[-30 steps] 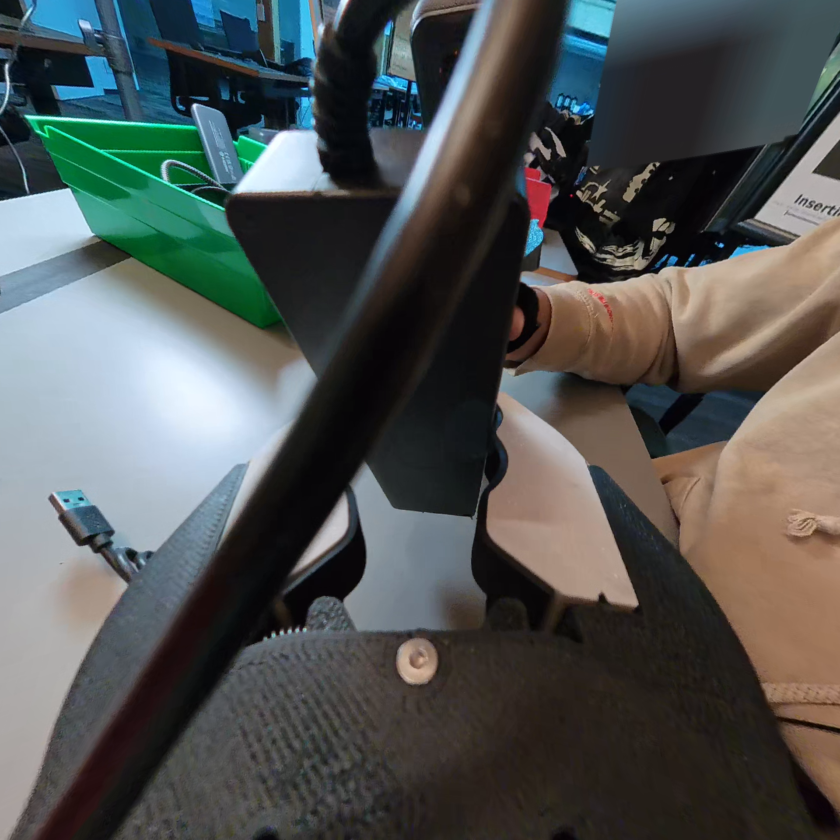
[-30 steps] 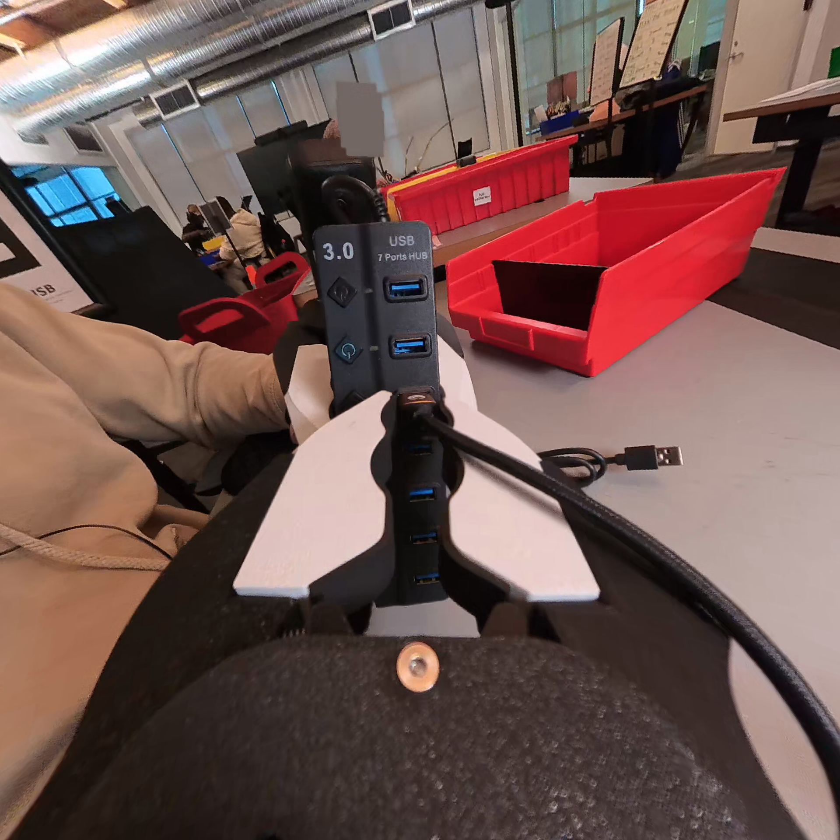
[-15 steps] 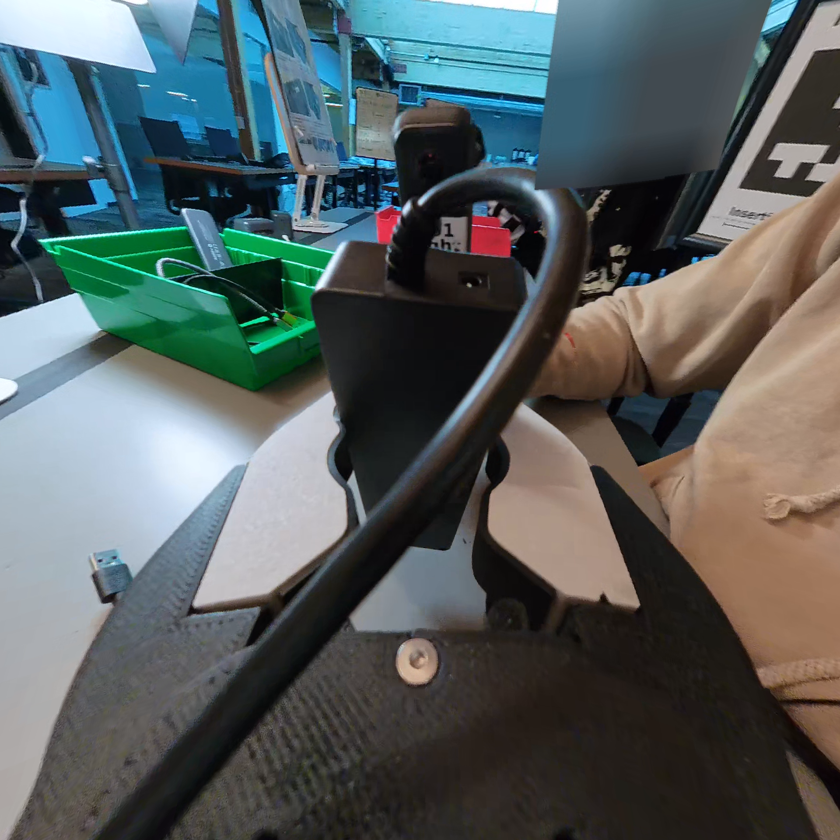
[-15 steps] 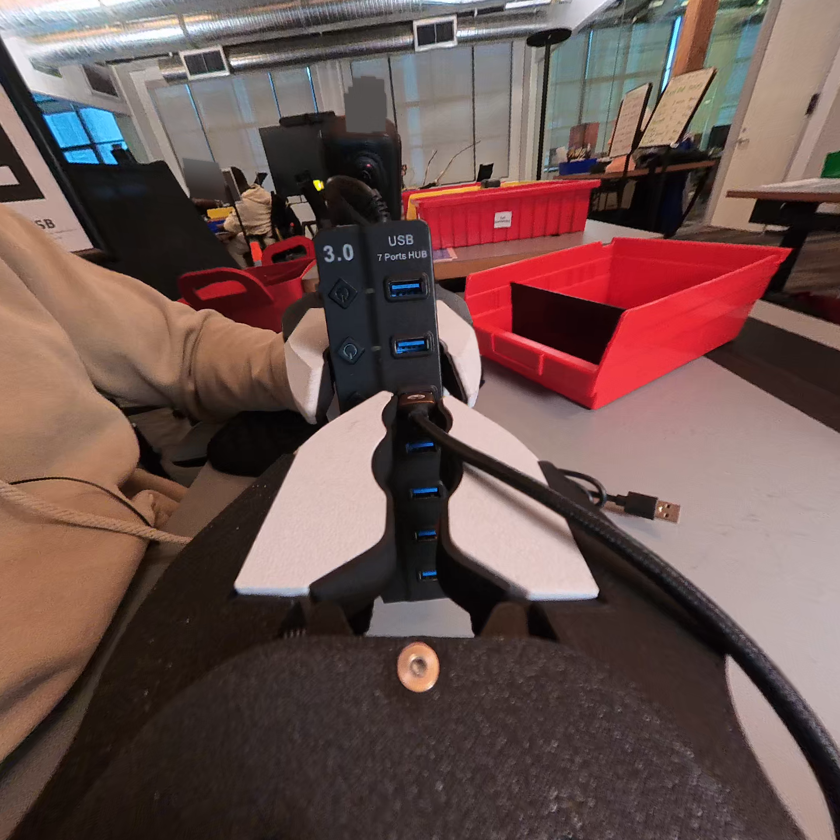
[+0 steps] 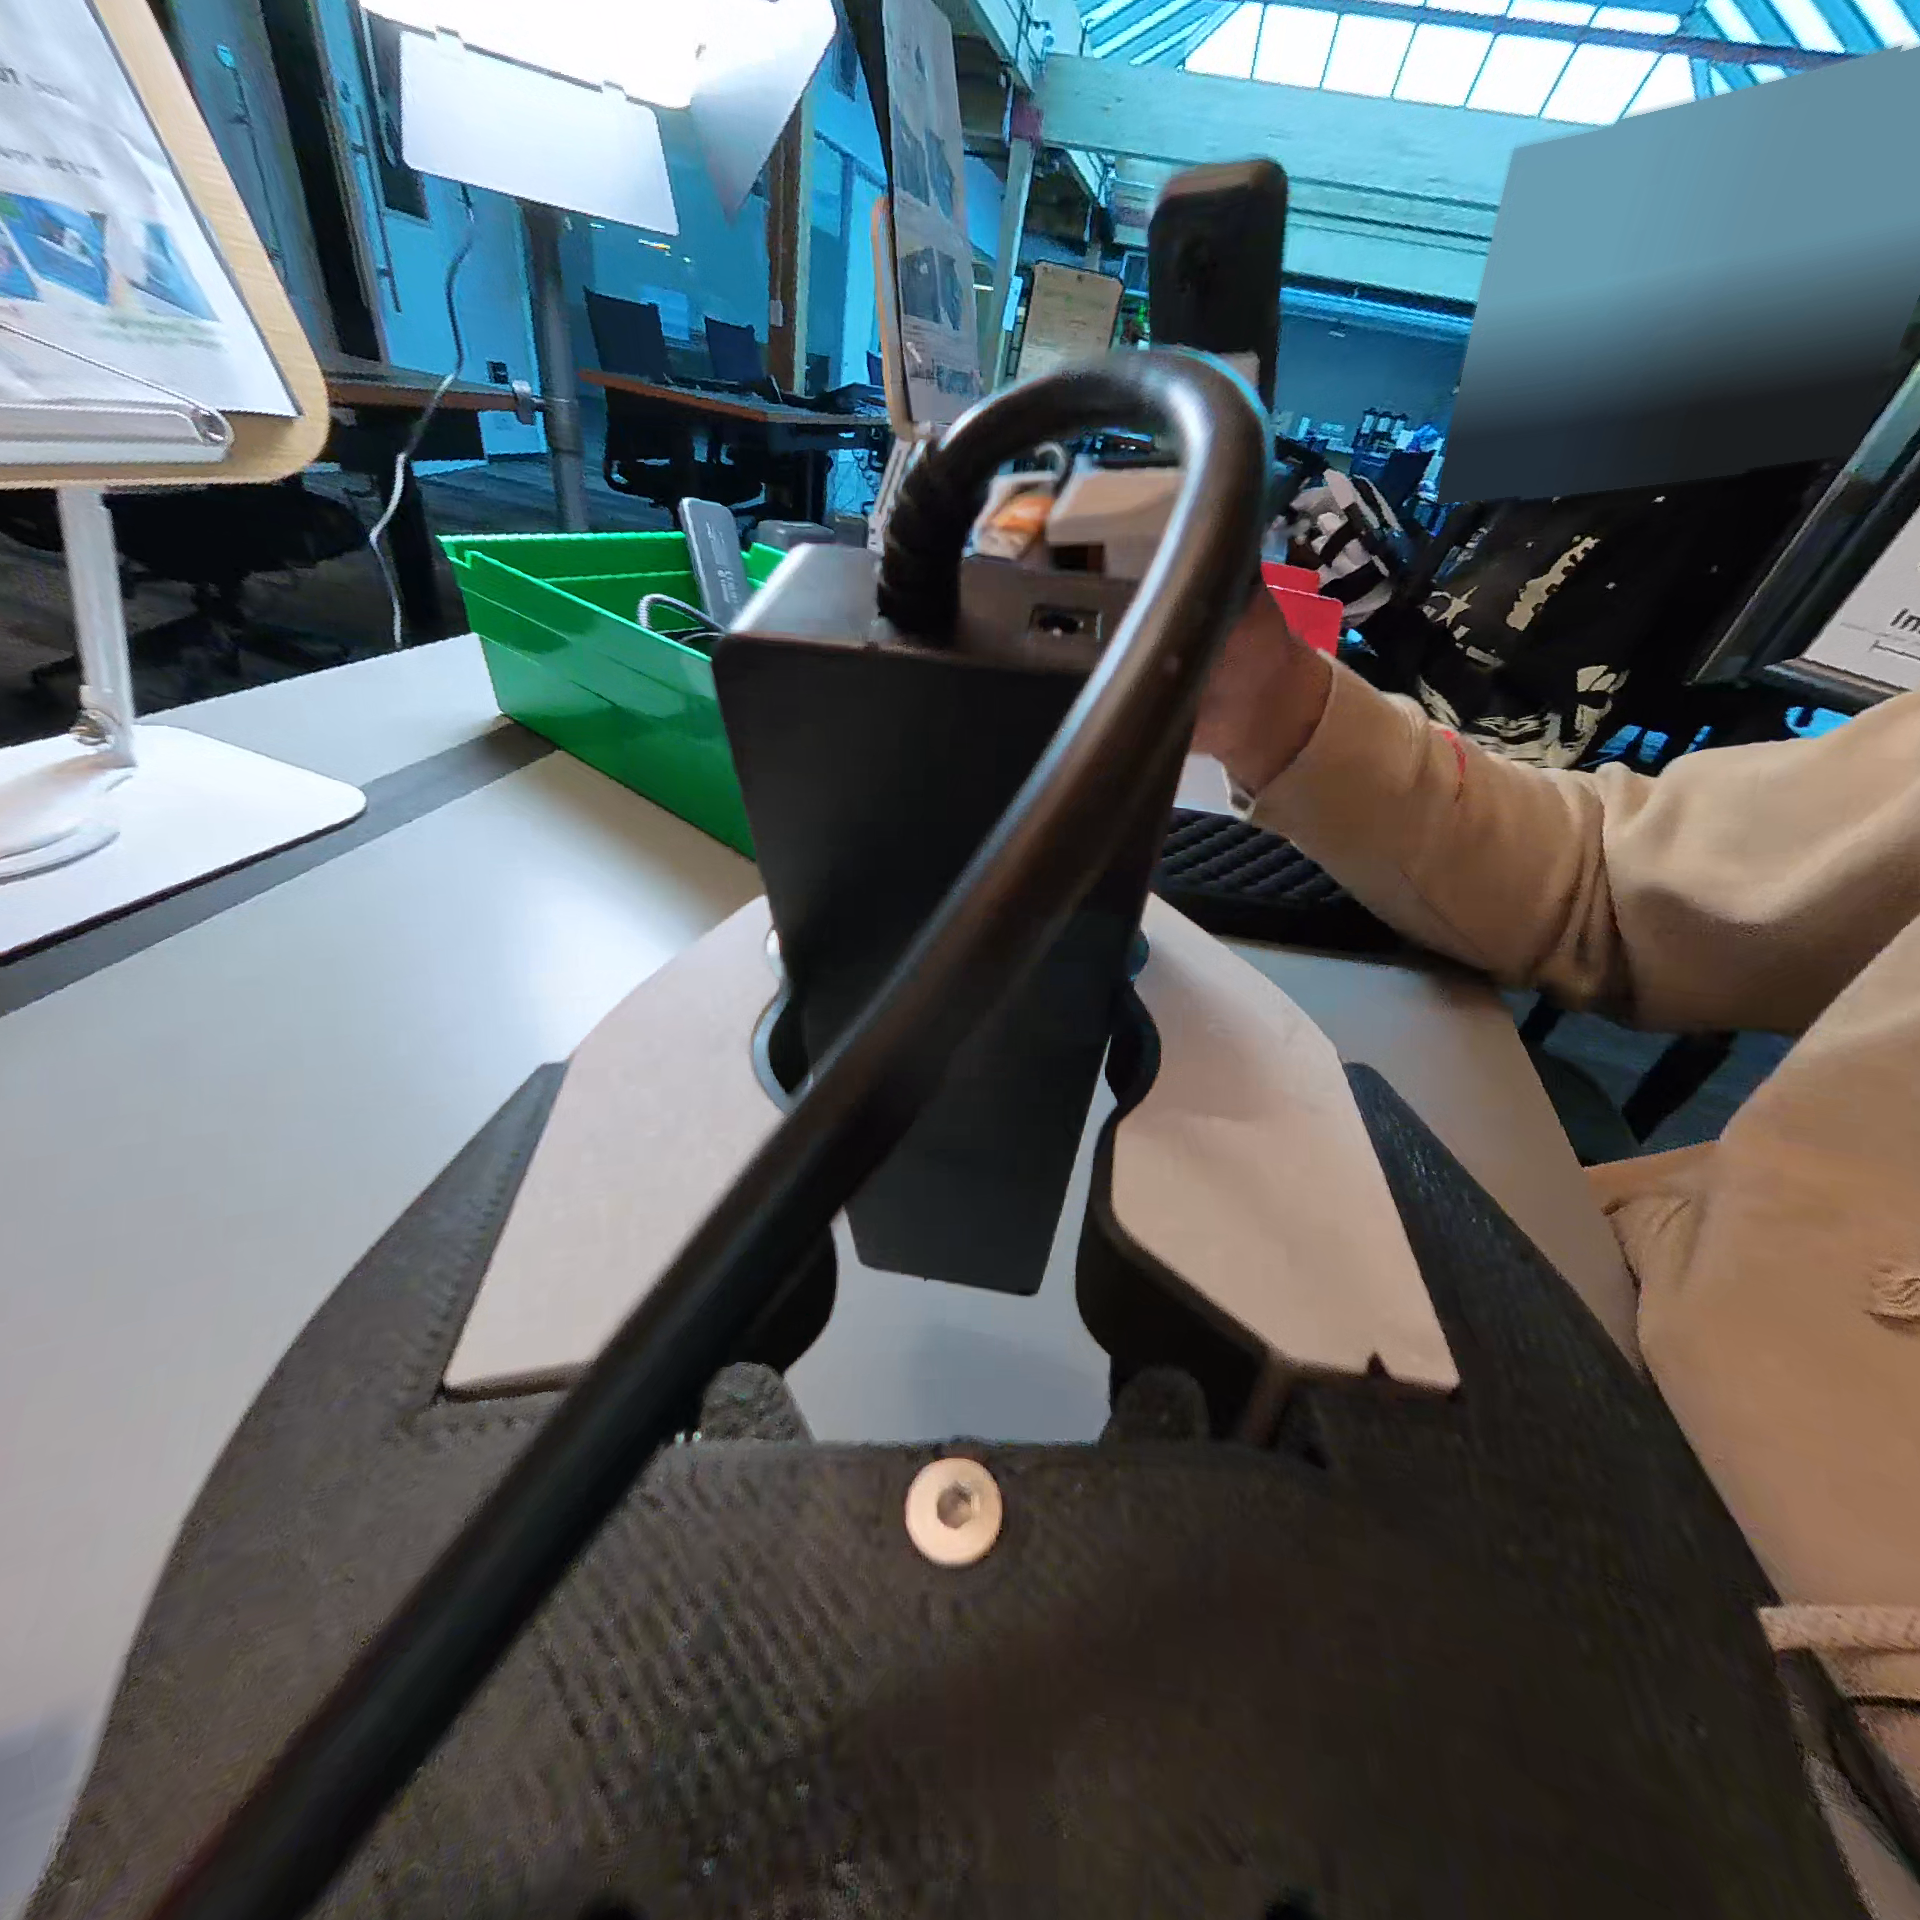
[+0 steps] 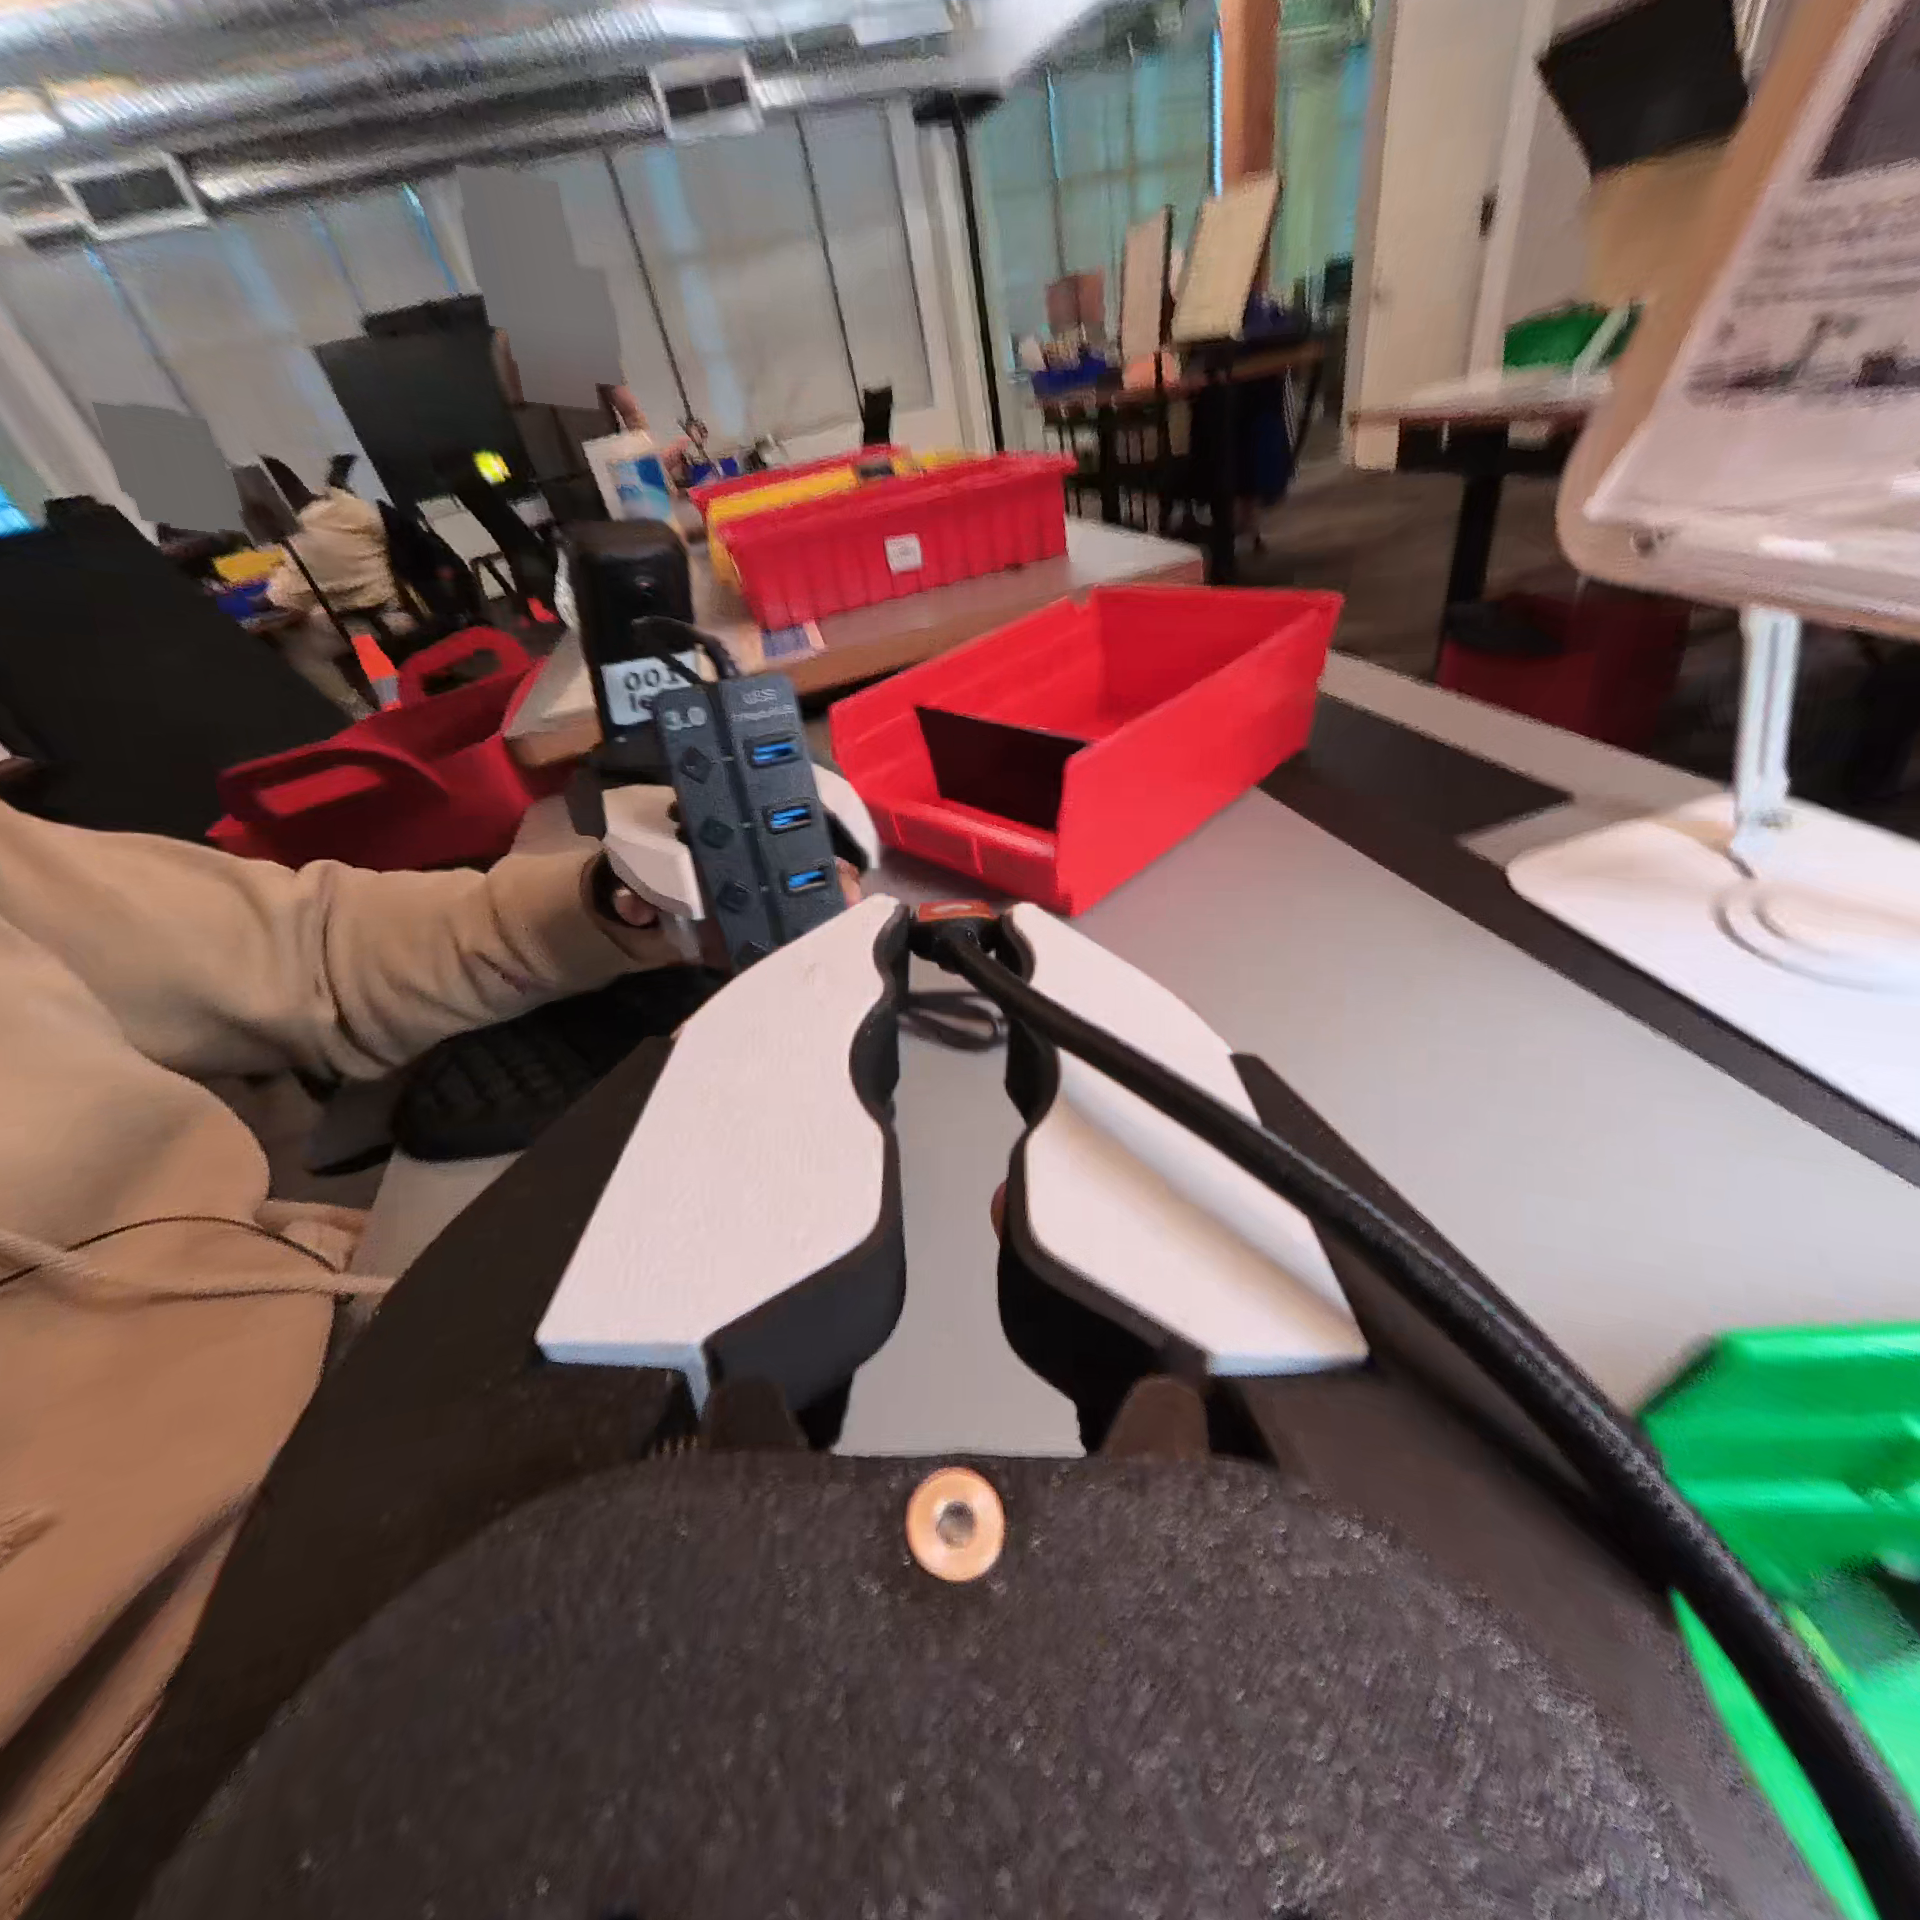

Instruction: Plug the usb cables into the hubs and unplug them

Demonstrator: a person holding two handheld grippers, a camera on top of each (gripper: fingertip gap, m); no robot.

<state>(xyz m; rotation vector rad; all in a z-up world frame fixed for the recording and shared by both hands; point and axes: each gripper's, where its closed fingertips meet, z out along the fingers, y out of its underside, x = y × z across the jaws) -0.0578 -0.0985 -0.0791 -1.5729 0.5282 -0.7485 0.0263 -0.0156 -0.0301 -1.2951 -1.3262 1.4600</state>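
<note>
Gripping hub (image 5: 940, 935) and plug (image 6: 948, 918), apart

A black hub (image 6: 750, 821) is showing blue ports; a red bin (image 6: 1081, 727) and a green bin (image 5: 592, 644) are sitting on a grey table (image 6: 1403, 1039).

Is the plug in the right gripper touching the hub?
Apart. The right wrist view shows the plug pinched at the right gripper tips, with bare table between it and the hub, which the left gripper holds farther off.
</note>
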